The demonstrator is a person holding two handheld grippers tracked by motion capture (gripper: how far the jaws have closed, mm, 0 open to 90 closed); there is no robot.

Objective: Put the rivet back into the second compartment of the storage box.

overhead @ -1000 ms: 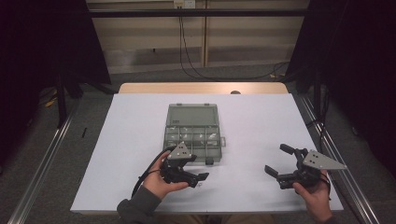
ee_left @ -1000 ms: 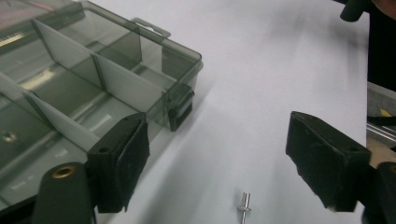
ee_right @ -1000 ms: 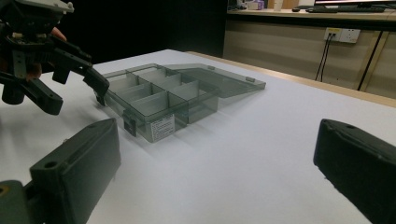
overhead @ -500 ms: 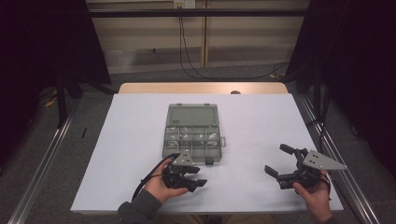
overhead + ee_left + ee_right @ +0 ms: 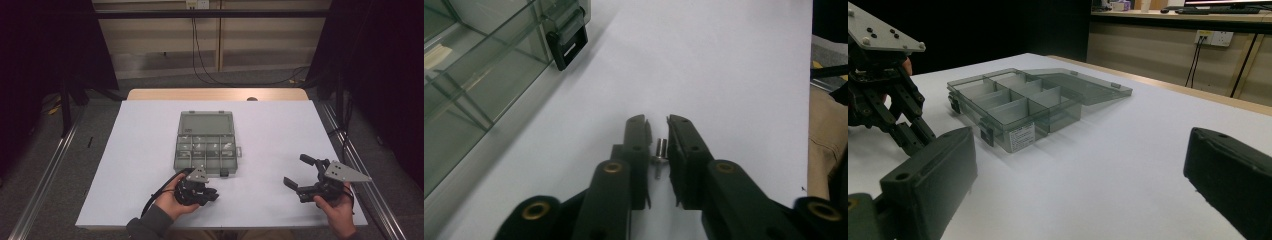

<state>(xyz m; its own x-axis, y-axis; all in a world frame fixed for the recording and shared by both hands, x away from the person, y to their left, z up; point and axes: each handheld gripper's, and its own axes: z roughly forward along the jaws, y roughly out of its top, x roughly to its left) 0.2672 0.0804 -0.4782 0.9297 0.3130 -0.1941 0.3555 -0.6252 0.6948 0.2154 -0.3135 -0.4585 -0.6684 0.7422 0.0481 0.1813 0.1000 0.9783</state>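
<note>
Screw (image 5: 659, 152), small and metallic, lies on the white worktop (image 5: 270, 135) between the jaws of the left gripper (image 5: 656, 131), which stand narrowly apart on either side of it; contact with either jaw cannot be confirmed. Just beyond that gripper sits a smoke-grey transparent compartment box (image 5: 206, 145), lid folded back flat on the far side, its dividers visible; contents cannot be made out. A black latch (image 5: 567, 41) hangs on the box's near wall. A white label (image 5: 1022, 136) is fixed to one side wall, its print too small to read. In the high view the left gripper (image 5: 197, 190) is held low at the near edge of the worktop, just in front of the box. The right gripper (image 5: 309, 177) rests well apart to the right, jaws wide apart and holding nothing. A wall socket (image 5: 1213, 37) with cables shows on the panel beyond the worktop.
</note>
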